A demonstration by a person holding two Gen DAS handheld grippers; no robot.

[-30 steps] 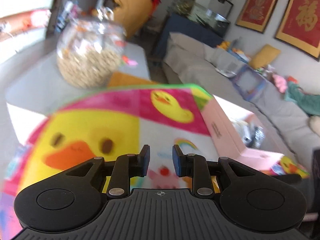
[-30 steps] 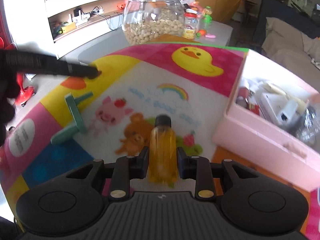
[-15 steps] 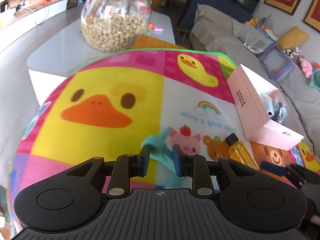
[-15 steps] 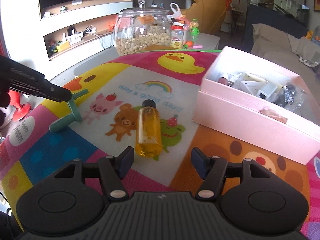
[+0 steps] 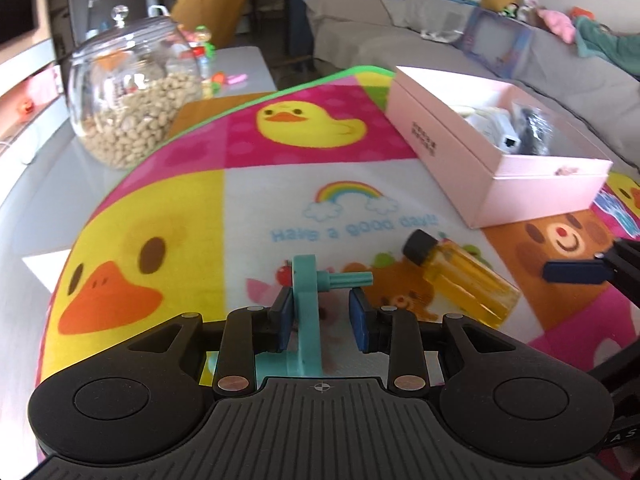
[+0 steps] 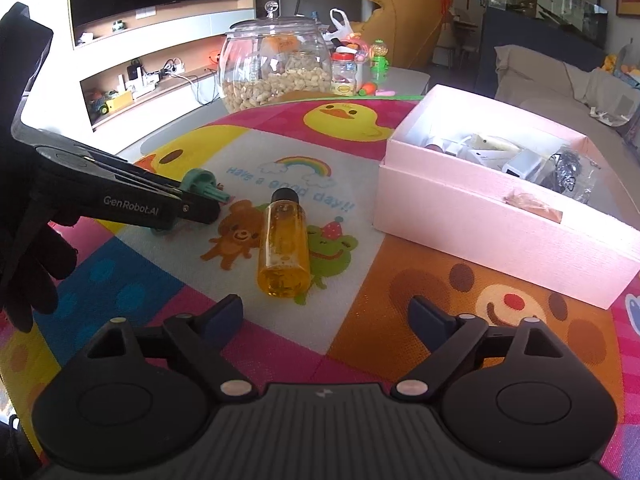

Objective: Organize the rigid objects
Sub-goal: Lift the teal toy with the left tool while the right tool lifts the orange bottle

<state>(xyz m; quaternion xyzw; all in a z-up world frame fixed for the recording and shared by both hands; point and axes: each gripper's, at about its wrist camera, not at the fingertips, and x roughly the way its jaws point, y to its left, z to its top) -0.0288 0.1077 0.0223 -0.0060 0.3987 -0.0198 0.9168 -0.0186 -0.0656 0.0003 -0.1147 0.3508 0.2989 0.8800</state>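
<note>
Jaws of your left gripper (image 5: pixel 319 316) have just been opening and straddle the teal part (image 5: pixel 306 312), low centre of frame, gap on one side. Your right gripper (image 6: pixel 326 316) has just spread wide, empty, with the bottle (image 6: pixel 285 246) lying on the mat (image 6: pixel 400 320) mid-frame, left of the box (image 6: pixel 480 208).

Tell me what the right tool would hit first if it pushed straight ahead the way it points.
Most likely the amber bottle, lying on the play mat just ahead of the right tool, whose jaws stand open with nothing between them. Depth is unclear, so it might touch the mat first.
</note>
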